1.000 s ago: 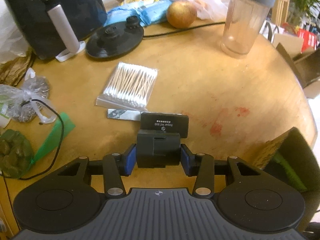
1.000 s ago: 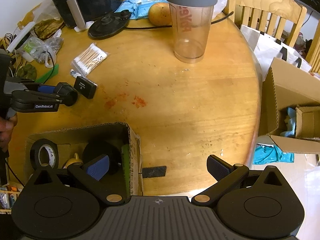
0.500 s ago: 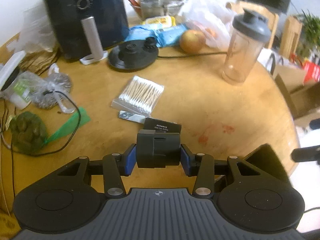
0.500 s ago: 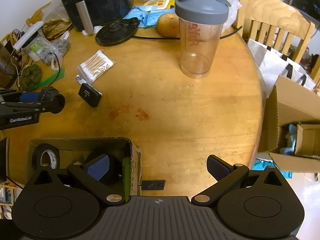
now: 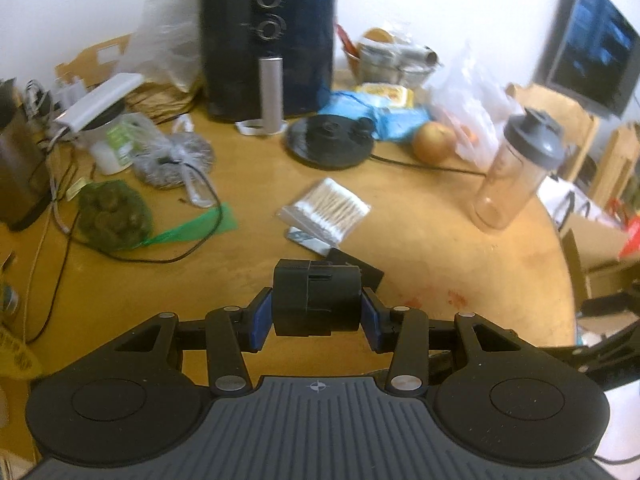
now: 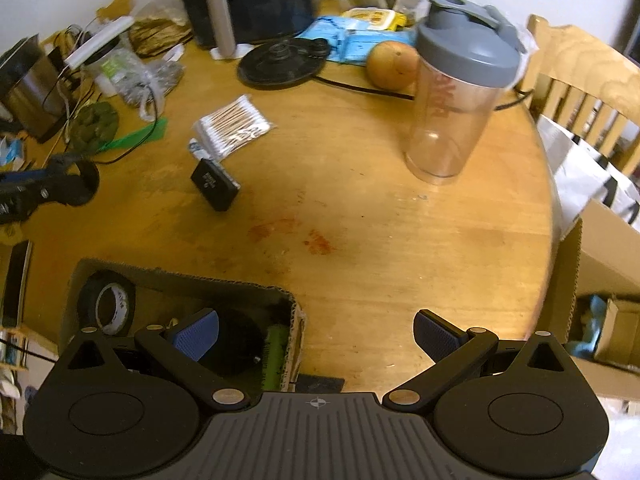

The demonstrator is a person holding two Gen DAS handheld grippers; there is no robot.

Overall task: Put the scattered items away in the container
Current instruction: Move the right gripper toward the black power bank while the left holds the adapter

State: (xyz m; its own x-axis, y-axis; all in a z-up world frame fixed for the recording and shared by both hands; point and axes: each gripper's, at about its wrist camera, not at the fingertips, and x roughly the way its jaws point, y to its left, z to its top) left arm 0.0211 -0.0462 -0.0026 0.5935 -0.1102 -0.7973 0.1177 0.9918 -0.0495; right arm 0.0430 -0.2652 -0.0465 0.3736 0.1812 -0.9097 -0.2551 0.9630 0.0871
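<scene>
Left wrist view puts the black blocky item (image 5: 316, 298) right between your left gripper (image 5: 316, 316)'s blue pads (image 5: 259, 322), lifted clear of the round wooden table (image 5: 420, 248). Just past it on the tabletop lies a flat black case (image 5: 360, 270), and beyond that a clear packet of cotton swabs (image 5: 326, 212) resting partly on a small foil sachet (image 5: 306, 238). From the right wrist view, the cardboard container (image 6: 188, 280) sits at the table's near edge, directly under your right gripper (image 6: 316, 332), with a roll of black tape (image 6: 107, 304) and a green-edged item (image 6: 276, 354) already inside; the flat black case and the swabs lie well apart from it, farther up the table.

You have a cluttered surface: a black air fryer (image 5: 268, 40) at the back, a black kettle base (image 5: 328, 142) in front of it, a round yellow fruit (image 5: 434, 146), blue packets (image 5: 384, 120), a shaker bottle (image 5: 516, 172) with a grey lid, a green net bag (image 5: 114, 216) and a black cable looping across the wood. Reddish stains mark the table near the middle. A wooden chair (image 6: 580, 76) stands at the far right, with an open cardboard box (image 6: 600, 272) on the floor beside the table.

Your left gripper is closed partway, both pads pressed against the sides of the black blocky item. Your right gripper stands wide apart, holding nothing and touching nothing.
</scene>
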